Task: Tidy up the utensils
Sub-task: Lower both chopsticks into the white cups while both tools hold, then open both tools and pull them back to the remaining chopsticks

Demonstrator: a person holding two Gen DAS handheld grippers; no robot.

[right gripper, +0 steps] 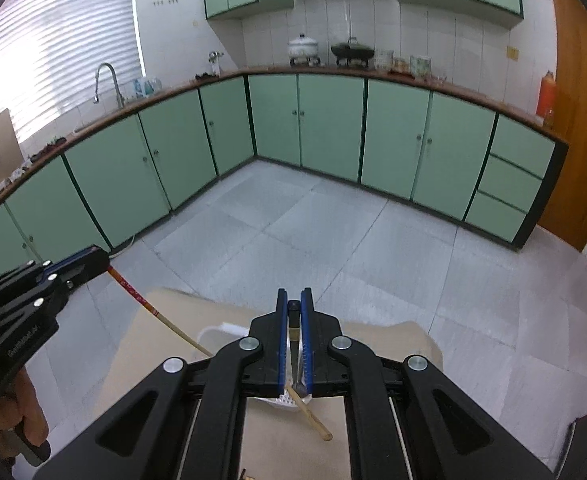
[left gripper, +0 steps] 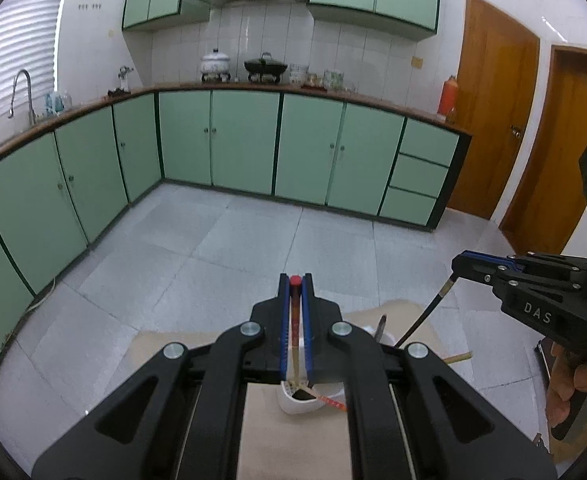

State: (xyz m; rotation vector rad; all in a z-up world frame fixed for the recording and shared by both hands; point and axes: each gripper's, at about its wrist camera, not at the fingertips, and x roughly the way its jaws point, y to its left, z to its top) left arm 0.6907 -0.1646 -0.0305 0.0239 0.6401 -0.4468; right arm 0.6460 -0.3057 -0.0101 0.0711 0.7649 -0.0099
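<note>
I hold a red-capped wooden chopstick point(left gripper: 295, 312) clamped in my left tongs point(left gripper: 295, 280) and a black chopstick point(right gripper: 294, 320) in my right tongs point(right gripper: 294, 294), both slanting down into the white perforated plastic holder point(left gripper: 299, 402) on the beige counter point(left gripper: 293, 440) directly below.

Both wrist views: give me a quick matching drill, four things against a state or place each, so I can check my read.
1 left gripper
2 right gripper
3 white holder
4 faucet

a on the beige table
b shut on the black chopstick
c on the far counter by the window
d shut on the red-topped chopstick

Pairs: 1-d, 2-b, 3-a, 4-c
</note>
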